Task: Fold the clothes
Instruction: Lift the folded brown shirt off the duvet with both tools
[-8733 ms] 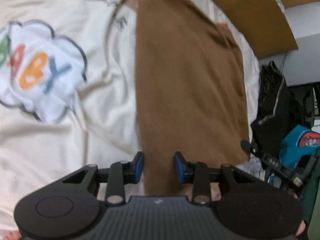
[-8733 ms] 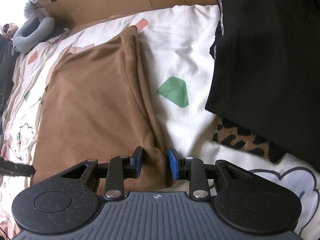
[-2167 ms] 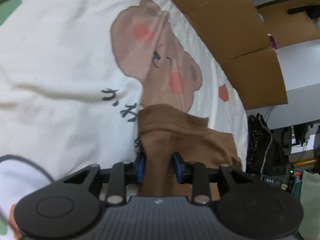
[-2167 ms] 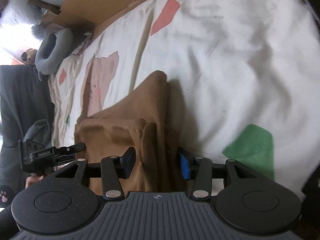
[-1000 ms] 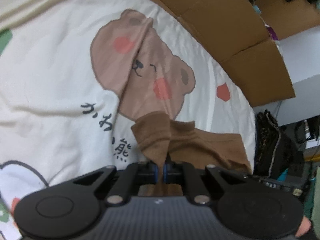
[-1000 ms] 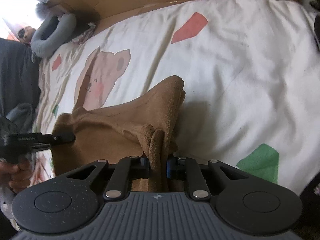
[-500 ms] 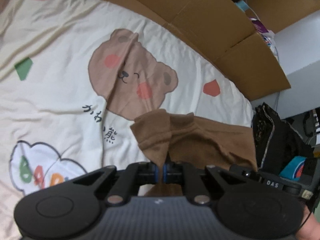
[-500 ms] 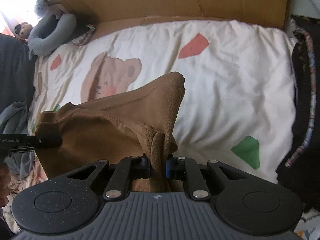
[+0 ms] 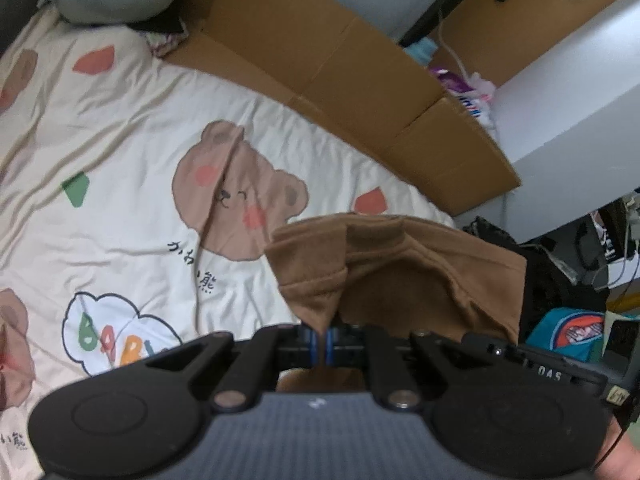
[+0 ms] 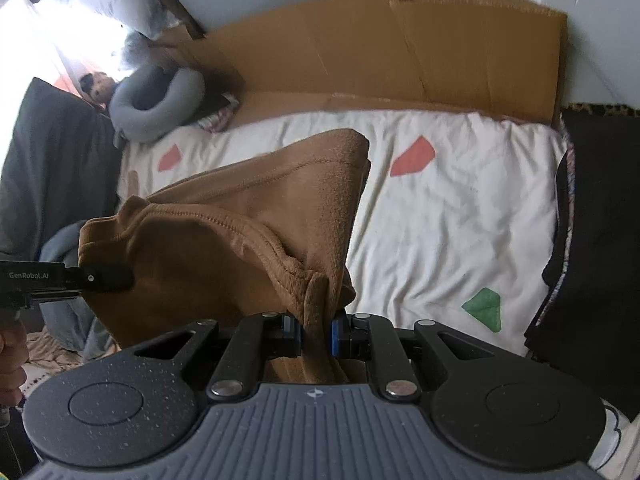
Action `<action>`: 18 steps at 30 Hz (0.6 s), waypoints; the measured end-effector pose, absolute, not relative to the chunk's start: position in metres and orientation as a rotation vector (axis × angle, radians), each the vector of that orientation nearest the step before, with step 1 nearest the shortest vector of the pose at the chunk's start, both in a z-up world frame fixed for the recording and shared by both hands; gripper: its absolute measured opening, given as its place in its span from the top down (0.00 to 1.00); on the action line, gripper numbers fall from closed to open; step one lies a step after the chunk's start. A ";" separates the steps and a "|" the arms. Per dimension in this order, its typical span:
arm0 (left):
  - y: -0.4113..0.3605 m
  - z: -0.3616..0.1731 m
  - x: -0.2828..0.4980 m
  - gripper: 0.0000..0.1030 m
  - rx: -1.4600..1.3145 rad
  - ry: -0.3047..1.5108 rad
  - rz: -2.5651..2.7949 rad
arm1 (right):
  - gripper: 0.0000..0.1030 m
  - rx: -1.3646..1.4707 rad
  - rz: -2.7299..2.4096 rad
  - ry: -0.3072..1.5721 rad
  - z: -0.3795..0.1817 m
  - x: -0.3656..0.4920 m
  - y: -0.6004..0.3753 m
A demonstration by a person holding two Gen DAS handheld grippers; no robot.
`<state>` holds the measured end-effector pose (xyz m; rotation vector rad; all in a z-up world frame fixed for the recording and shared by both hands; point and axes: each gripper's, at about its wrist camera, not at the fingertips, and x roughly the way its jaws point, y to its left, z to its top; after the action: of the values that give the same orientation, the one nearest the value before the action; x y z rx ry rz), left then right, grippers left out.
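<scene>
Brown garment [image 9: 420,272] risen off bedsheet [image 9: 120,152]; black garment [image 10: 600,240] right-view only

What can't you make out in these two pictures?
- Brown garment: its lower part, right wrist view, hidden behind the gripper's body, so its type is unclear.
- Right gripper: its fingers, left wrist view, hidden behind the garment.
- Black clothes: right wrist view, cut off by the edge.
- Shelf clutter: left wrist view, blurred.

Brown fleece garment [image 10: 224,236], bunched and sagging, lifted above the bed, both corners pinched
</scene>
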<state>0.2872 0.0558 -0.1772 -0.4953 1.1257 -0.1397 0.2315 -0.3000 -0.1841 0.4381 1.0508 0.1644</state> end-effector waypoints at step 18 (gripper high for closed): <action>0.030 -0.017 0.266 0.96 -0.424 0.891 -0.187 | 0.89 0.395 0.180 0.810 -0.024 0.193 -0.319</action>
<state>0.2662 0.0295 -0.0168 -0.4245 0.8908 -0.1870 0.1933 -0.3195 -0.0243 0.3951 0.8104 0.1802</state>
